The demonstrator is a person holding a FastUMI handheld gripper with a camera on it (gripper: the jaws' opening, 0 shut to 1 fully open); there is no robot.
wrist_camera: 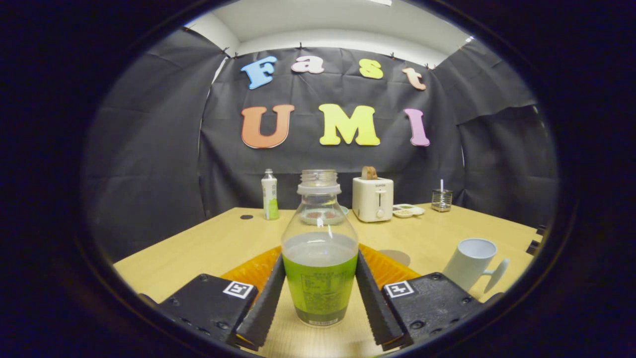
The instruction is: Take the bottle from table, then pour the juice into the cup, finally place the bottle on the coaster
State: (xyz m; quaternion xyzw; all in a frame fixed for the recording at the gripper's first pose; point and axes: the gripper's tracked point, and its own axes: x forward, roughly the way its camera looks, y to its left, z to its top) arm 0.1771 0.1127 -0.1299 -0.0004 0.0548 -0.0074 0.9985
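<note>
Gripper (320, 293) holds the bottle (319, 258) between its fingers, both pads pressed against the lower labelled body; bottle upright, long axis vertical, cap off, juice at roughly half height. Whether its base rests on the table (208, 243) cannot be told. Cup (472, 268) stands ahead and to the right, near the right finger, handle outward. Round coaster (396, 257) lies just beyond the fingers, right of the bottle. Label print on the bottle too small to read

Green-labelled clear bottle (319, 258), white cup (471, 262), white toaster (372, 199), pale wooden table (208, 243)
</note>
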